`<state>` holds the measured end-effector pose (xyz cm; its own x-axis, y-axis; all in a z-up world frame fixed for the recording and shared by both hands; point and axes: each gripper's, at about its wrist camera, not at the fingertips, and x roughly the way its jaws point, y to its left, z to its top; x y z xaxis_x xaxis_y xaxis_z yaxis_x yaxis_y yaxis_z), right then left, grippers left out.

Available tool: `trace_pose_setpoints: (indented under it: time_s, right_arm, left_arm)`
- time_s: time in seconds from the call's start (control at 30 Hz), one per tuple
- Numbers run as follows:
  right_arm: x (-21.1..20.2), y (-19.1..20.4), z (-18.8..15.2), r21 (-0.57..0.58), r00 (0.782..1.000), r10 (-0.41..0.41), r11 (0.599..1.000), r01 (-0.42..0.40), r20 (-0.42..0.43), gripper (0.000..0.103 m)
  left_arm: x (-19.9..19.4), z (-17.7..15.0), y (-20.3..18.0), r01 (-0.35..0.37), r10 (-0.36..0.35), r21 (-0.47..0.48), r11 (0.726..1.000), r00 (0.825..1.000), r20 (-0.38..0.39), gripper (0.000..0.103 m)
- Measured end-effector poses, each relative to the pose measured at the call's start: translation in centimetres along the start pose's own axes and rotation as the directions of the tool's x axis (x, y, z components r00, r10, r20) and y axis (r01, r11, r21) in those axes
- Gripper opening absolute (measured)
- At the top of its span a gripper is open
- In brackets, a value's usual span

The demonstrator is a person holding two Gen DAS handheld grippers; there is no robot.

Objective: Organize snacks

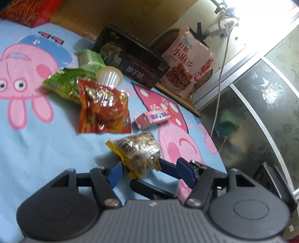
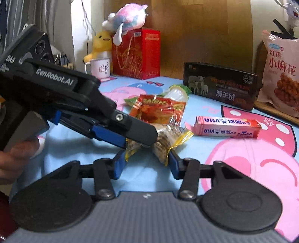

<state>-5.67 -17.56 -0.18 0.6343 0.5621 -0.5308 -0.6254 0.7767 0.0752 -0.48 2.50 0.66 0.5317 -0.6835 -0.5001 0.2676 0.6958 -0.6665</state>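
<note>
A yellow-edged clear snack packet (image 1: 138, 149) (image 2: 168, 138) lies crumpled on the blue cartoon sheet (image 1: 37, 149). My left gripper (image 1: 149, 166) (image 2: 140, 140) straddles it: the left pad touches its yellow edge, while the right pad stands apart from it. From the lower right, my right gripper (image 2: 146, 160) has both blue pads pressed against the packet's near end. Its dark fingers (image 1: 149, 188) show in the left wrist view. Beyond lie a red packet (image 1: 102, 110) (image 2: 158, 110), a green packet (image 1: 63, 84), a jelly cup (image 1: 109, 76) and a pink candy box (image 1: 155, 117) (image 2: 228, 127).
At the back are a black box (image 2: 220, 87), a large pink snack bag (image 2: 282, 74), a red gift bag (image 2: 136, 54), a mug (image 2: 99, 67) and plush toys (image 2: 127, 16). A hand (image 2: 15, 158) holds the left gripper. A white cable (image 1: 222, 74) hangs past the sheet's right edge.
</note>
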Motion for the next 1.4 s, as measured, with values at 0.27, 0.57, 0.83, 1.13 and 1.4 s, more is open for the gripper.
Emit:
trace_pose_setpoints:
  time_s: [0.27,0.57,0.83,1.13,1.4]
  right_arm:
    - [-0.5,-1.1,3.3,0.005,0.988,-0.031,1.0,0.031,0.152,0.05]
    - [4.1,-8.1,11.5,0.05,0.959,-0.108,0.994,0.099,0.261,0.052]
    - [8.1,-14.0,12.9,0.149,0.953,-0.203,0.974,0.172,0.227,0.065]
    - [4.8,-9.0,7.2,0.099,0.987,0.05,0.993,-0.066,0.15,0.065]
    - [8.1,-4.5,6.6,0.015,0.987,0.15,0.989,-0.15,-0.058,0.067]
  left_arm:
    - [-0.6,5.0,-2.9,0.01,-0.02,0.126,0.992,0.997,0.076,0.062]
    - [5.3,17.3,-5.8,-0.053,0.012,0.258,0.965,0.988,0.156,0.066]
    - [8.5,19.9,-2.2,-0.078,0.043,0.188,0.979,0.982,0.182,0.07]
    - [0.7,11.6,1.8,-0.099,0.077,0.106,0.99,0.979,0.191,0.07]
    - [-2.3,5.0,3.4,-0.129,0.13,-0.014,0.992,0.979,0.155,0.068]
